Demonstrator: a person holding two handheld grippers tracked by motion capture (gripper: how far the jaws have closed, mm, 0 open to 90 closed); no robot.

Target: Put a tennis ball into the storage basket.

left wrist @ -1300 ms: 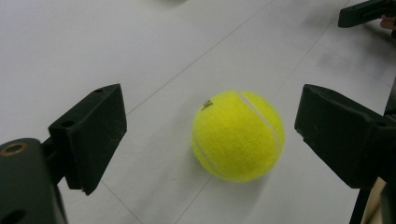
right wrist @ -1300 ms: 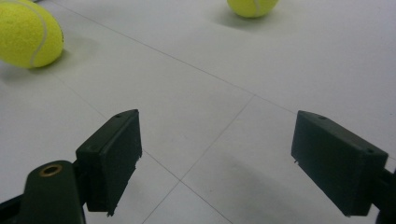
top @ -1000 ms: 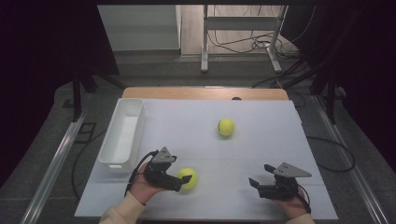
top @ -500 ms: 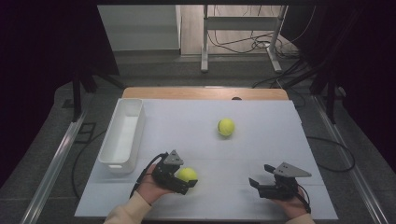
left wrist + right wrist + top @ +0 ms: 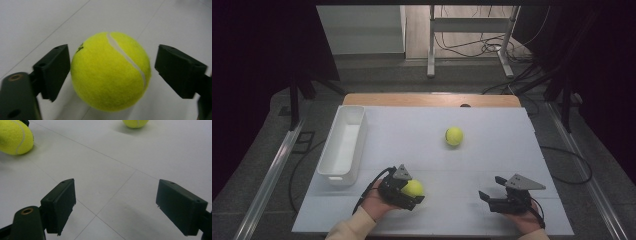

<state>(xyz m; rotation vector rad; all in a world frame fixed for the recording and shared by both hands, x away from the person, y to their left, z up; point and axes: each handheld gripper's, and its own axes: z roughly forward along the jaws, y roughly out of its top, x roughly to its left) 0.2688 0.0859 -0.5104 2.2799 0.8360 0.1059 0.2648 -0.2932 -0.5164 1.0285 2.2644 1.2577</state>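
The main risk is the near tennis ball (image 5: 110, 71) squirting out from the left tongs (image 5: 408, 190). Their jaws have just been closing with the ball between them, yet in the left gripper view the left pad sits right at the ball's edge while a gap is visible between the ball and the right pad. I judge the squeeze unfinished. If one pad meets the ball first, off its middle, the round felt surface can roll forward across the smooth bench (image 5: 492, 165) and away. A lift before both pads bear on the ball's widest part would drop it.

A second risk is aim: the white bin (image 5: 343, 145) stands at the far left of these tongs, long and narrow, so a ball released carelessly over it could bounce off the rim.

The near ball lies on the bench at the near left, between the jaws. It is bright yellow-green and fuzzy, with a curved white seam across its top and a small dark mark near the left pad. The other tennis ball (image 5: 454, 136) rests well apart, farther off towards the middle.

The right tongs (image 5: 497, 192) stand wide and empty at the near right, with only bare bench between the jaws.
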